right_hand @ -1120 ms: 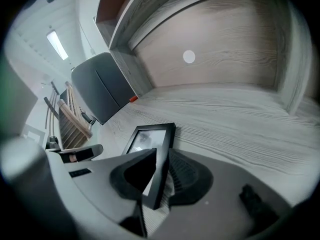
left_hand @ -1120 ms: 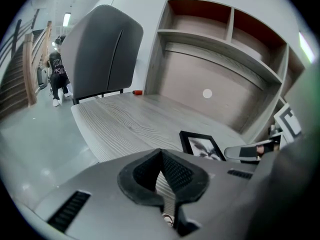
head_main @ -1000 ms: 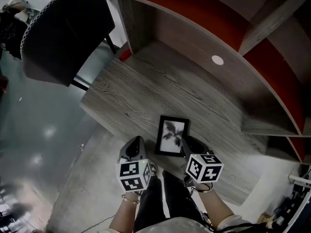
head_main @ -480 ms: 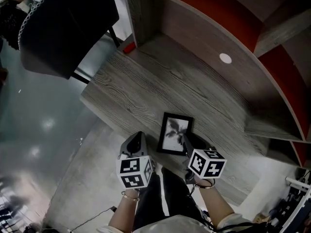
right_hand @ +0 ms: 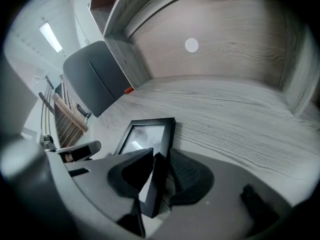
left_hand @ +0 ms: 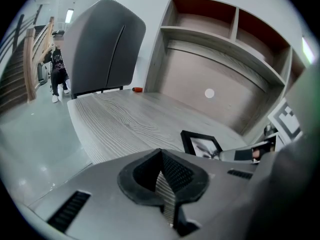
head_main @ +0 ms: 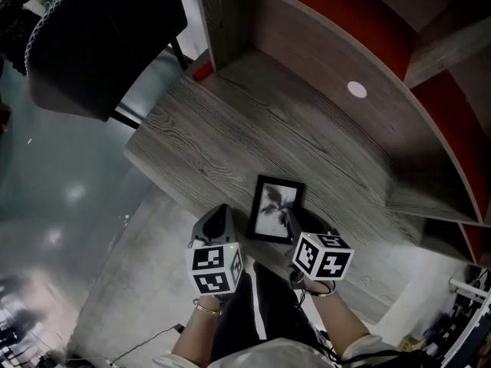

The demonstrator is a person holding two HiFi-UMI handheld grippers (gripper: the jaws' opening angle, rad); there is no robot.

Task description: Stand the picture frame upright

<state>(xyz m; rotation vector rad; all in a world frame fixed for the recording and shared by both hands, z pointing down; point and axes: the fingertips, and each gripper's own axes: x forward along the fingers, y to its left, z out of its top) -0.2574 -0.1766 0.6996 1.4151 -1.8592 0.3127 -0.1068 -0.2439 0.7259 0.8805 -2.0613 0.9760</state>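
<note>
My right tongs pinch the right edge of the picture frame, lower centre of the head view near the desk's front edge, while my left tongs stay-free, pressed together empty, just left of it.

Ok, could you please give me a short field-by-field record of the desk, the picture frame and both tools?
Surface: grey wood-grain desk
Object: black rectangular picture frame, face up near the front edge, not upright
Right tool: shut on the frame's right edge
Left tool: shut, empty, left of the frame
Other: small red object at the desk's far left corner
</note>
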